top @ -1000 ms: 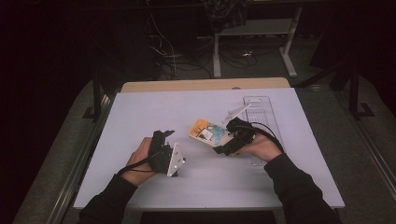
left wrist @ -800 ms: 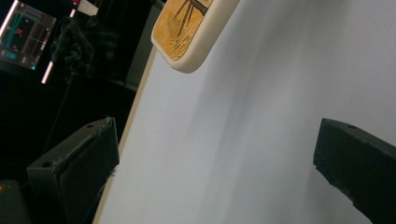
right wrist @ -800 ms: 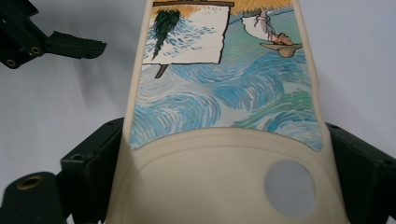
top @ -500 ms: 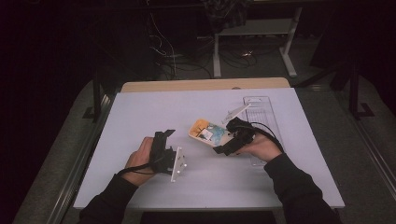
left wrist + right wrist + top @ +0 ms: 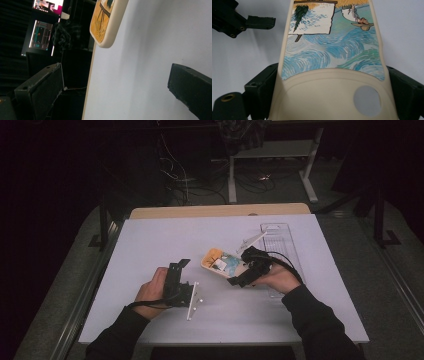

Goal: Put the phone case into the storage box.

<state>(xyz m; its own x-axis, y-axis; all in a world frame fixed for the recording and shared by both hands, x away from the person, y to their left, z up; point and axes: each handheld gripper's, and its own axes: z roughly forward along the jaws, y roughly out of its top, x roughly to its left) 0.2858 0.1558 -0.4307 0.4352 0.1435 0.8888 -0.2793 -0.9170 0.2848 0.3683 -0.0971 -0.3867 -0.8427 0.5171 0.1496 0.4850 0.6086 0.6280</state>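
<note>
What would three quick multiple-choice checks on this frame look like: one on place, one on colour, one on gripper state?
1. Where does the phone case lie?
A. on the white table, left of the right gripper
B. on the floor
C. inside the clear tray

2. What colour is the case's rim?
A. red
B. cream
C. black

3. How does the left gripper stand?
A. shut on the case
B. shut on a cable
C. open, holding nothing

Answers:
1 A: the high view shows it on the white table, with the right gripper at its near end and the clear tray off to the side.
2 B: the right gripper view shows a cream border around the painted blue swirls.
3 C: the left gripper view shows its jaws wide apart with only table between them, the case farther off.
</note>
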